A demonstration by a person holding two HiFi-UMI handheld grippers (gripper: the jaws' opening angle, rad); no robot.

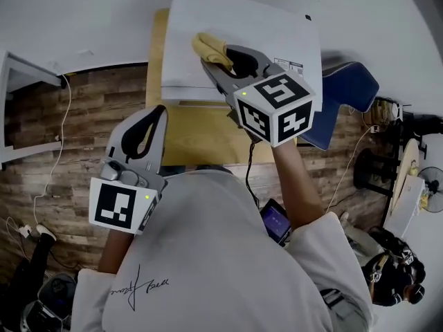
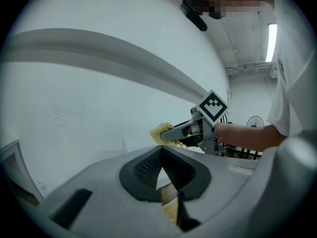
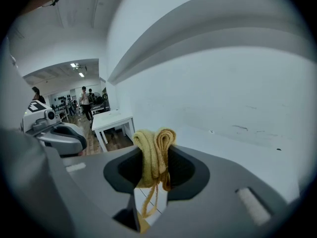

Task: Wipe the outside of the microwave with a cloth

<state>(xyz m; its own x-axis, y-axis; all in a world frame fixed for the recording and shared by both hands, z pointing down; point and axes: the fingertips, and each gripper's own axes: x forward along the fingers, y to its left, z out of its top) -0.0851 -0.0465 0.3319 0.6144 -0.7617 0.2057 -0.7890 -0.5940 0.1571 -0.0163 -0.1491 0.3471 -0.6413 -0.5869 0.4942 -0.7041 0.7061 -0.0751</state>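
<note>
Wiping job, item status:
- My right gripper: clenched on the bunched cloth, at the microwave top.
- My left gripper: closed on nothing, held back from the microwave.
- Progress, I judge: the top is under way; front and sides are left.

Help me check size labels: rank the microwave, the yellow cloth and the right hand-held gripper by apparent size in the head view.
Largest: microwave.
Next: right hand-held gripper, though it sits nearer the camera, which inflates it.
Smallest: yellow cloth, pinched in that gripper's jaws.
</note>
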